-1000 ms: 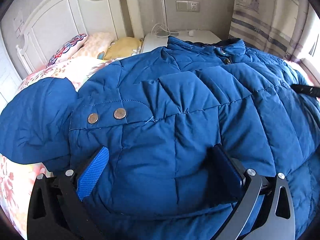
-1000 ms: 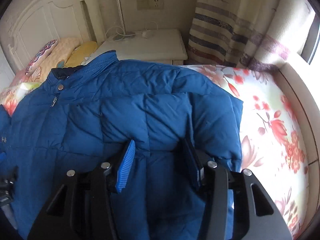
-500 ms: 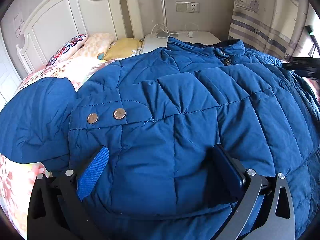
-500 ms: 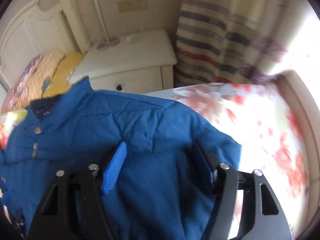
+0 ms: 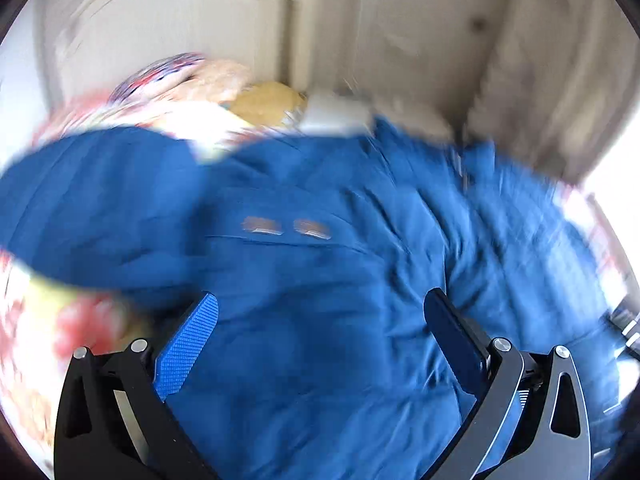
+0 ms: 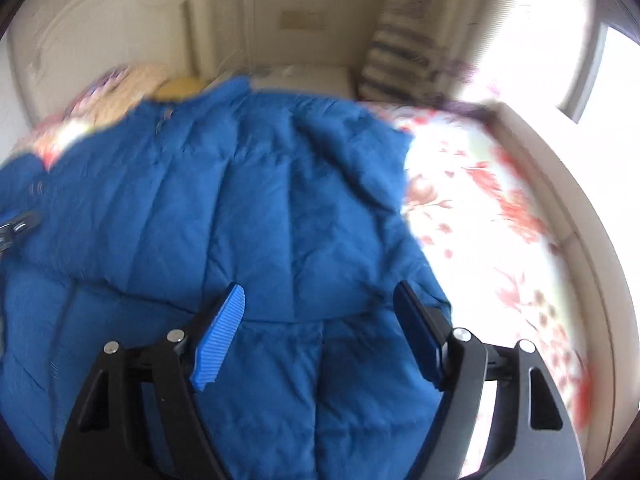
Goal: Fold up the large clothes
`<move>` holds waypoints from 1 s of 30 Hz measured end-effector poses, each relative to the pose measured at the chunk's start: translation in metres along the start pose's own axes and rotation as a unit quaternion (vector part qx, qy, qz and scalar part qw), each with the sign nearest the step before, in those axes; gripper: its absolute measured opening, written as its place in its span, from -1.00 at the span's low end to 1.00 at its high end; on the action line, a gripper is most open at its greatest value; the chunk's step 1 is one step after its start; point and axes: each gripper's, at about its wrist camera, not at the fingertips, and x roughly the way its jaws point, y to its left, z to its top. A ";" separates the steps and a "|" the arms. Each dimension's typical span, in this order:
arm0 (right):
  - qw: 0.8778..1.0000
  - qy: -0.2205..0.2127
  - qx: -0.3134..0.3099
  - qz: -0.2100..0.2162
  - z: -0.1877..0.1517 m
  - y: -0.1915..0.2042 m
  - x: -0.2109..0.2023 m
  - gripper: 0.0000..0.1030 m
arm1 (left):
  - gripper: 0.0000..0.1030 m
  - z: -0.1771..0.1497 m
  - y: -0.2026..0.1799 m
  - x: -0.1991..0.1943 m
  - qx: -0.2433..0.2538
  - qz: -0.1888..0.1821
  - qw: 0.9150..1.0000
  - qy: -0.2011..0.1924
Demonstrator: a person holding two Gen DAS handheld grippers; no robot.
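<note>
A big blue quilted jacket (image 5: 328,320) lies spread on the bed, filling both views. In the blurred left wrist view my left gripper (image 5: 320,320) hovers over its lower front, jaws wide and pads clear of the fabric. Two metal snaps (image 5: 286,227) show just beyond it. In the right wrist view a sleeve (image 6: 320,208) lies folded across the jacket's body. My right gripper (image 6: 320,308) hangs over the sleeve's end with its jaws opening and nothing pinched between them. Each gripper's black tip shows at the edge of the other's view.
The floral bedsheet (image 6: 500,216) is bare to the right of the jacket. Pillows (image 5: 224,80) and the white headboard (image 5: 160,28) are beyond it. A white nightstand (image 6: 304,74), a striped curtain (image 6: 404,56) and a bright window (image 6: 600,52) stand at the back right.
The right gripper's jaws have widened and it has pulled back, so more of the jacket and folded sleeve shows. The left gripper has swung and rolled, blurring its view; its jaws stay wide.
</note>
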 end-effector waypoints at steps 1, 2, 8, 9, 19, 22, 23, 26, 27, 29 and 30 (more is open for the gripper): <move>1.000 -0.014 -0.003 0.007 -0.003 0.002 -0.010 0.48 | 0.91 0.002 0.027 -0.018 -0.038 0.001 0.999 -0.019; 1.000 -0.021 -0.010 0.003 -0.005 0.004 -0.014 0.49 | 0.91 0.004 0.055 -0.034 -0.074 0.004 0.997 -0.035; 1.000 -0.008 -0.001 0.005 -0.026 0.005 -0.007 0.49 | 0.84 0.007 0.263 -0.076 -0.301 0.026 0.951 -0.068; 1.000 -0.005 0.000 0.003 -0.026 0.003 -0.002 0.49 | 0.71 0.009 0.297 -0.075 -0.338 0.019 0.939 -0.066; 0.999 -0.003 0.029 0.022 -0.029 -0.016 0.015 0.50 | -0.63 0.046 0.381 -0.048 -0.430 -0.015 0.898 -0.093; 0.999 -0.003 0.032 0.025 -0.029 -0.017 0.017 0.50 | -0.91 0.057 0.333 -0.075 -0.381 0.005 0.911 -0.156; 0.999 -0.001 0.032 0.025 -0.029 -0.017 0.017 0.50 | -0.92 0.066 0.299 -0.090 -0.331 0.005 0.926 -0.180; 0.999 0.001 0.029 0.023 -0.030 -0.015 0.018 0.52 | -0.92 0.080 0.195 -0.115 -0.194 -0.027 0.958 -0.211; 0.999 0.001 0.028 0.023 -0.030 -0.014 0.018 0.52 | -0.92 0.081 0.165 -0.117 -0.156 -0.041 0.964 -0.210; 0.999 -0.001 0.029 0.025 -0.030 -0.015 0.017 0.52 | -0.92 0.077 0.077 -0.113 -0.049 -0.079 0.977 -0.193; 0.999 -0.001 0.031 0.027 -0.030 -0.015 0.017 0.52 | -0.92 0.072 0.046 -0.107 -0.017 -0.098 0.979 -0.180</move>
